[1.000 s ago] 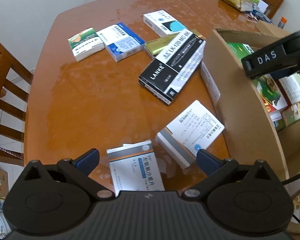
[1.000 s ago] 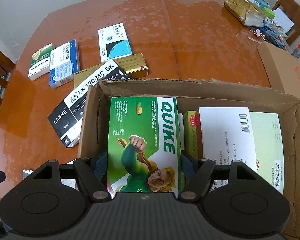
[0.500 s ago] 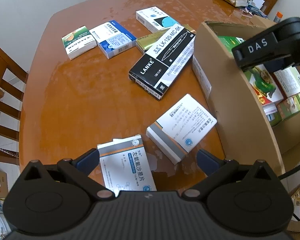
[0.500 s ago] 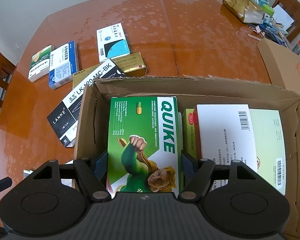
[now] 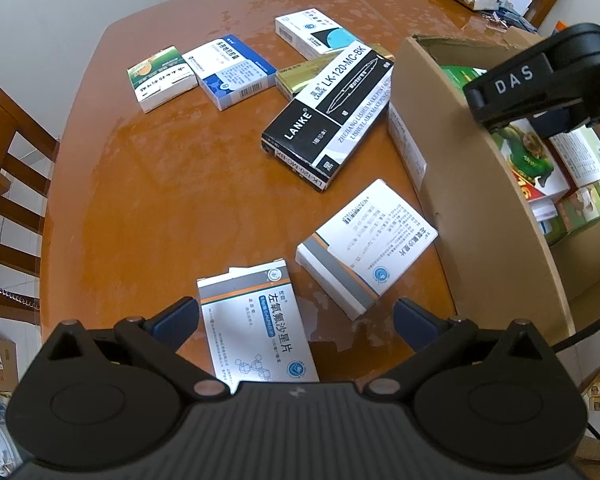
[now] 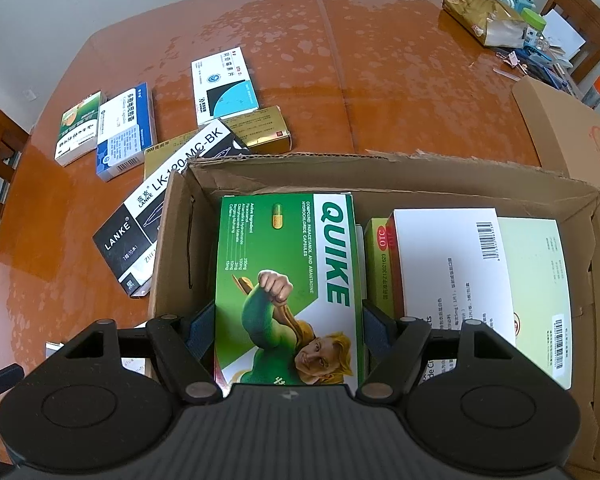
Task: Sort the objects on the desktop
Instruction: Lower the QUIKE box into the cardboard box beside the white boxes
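Note:
My right gripper (image 6: pixel 288 328) is shut on a green QUIKE medicine box (image 6: pixel 288 248), pads pressed on its two long sides, held low inside the open cardboard box (image 6: pixel 380 168). A white box (image 6: pixel 448 264) and other packs lie beside it in the carton. My left gripper (image 5: pixel 296 316) hangs open over the table, above a white box with blue print (image 5: pixel 256 320). A white and grey box (image 5: pixel 368 240) lies just right of that one. Farther off lies a black LANKE pen box (image 5: pixel 328 116). The right gripper's black body (image 5: pixel 540 76) shows over the carton.
More packs lie on the brown table (image 5: pixel 160 200): a green-white one (image 5: pixel 160 78), a blue-white one (image 5: pixel 232 72), a gold one (image 6: pixel 260 132), a white-teal one (image 6: pixel 224 84). A gold bag (image 6: pixel 480 12) and clutter fill the far right corner. Wooden chairs (image 5: pixel 8 184) ring the table.

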Demonstrator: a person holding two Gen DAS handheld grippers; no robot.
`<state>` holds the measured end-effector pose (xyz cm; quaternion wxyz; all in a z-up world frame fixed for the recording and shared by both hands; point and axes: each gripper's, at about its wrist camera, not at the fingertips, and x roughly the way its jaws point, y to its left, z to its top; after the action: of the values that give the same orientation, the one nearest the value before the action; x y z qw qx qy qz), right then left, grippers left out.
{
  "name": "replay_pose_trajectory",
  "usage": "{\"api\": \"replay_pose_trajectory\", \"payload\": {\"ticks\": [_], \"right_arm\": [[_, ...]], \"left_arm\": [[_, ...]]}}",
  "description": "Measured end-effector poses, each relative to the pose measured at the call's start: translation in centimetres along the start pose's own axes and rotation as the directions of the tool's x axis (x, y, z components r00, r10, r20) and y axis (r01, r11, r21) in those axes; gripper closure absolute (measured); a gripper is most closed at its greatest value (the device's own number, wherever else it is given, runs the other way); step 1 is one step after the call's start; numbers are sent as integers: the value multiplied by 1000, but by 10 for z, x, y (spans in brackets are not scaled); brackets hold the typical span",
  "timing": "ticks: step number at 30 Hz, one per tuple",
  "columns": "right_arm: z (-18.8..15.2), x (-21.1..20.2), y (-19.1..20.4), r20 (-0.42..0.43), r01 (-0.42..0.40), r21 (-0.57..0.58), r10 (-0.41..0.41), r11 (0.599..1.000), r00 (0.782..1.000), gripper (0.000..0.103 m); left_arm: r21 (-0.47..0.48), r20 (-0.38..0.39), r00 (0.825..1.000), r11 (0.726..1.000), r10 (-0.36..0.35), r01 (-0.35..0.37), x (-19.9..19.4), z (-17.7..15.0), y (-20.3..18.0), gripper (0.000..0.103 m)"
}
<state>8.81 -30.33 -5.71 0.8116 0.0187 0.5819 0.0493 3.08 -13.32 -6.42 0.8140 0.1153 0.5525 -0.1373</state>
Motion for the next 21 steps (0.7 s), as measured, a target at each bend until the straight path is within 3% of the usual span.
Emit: {"api": "replay_pose_trajectory", "payload": {"ticks": [21], "right_arm": [[2,-6,-6,7,-11,-10,11,1000,1000,20]], "left_arm": [[6,-1,1000,1000,0,0,-1,0,-2,0]]}}
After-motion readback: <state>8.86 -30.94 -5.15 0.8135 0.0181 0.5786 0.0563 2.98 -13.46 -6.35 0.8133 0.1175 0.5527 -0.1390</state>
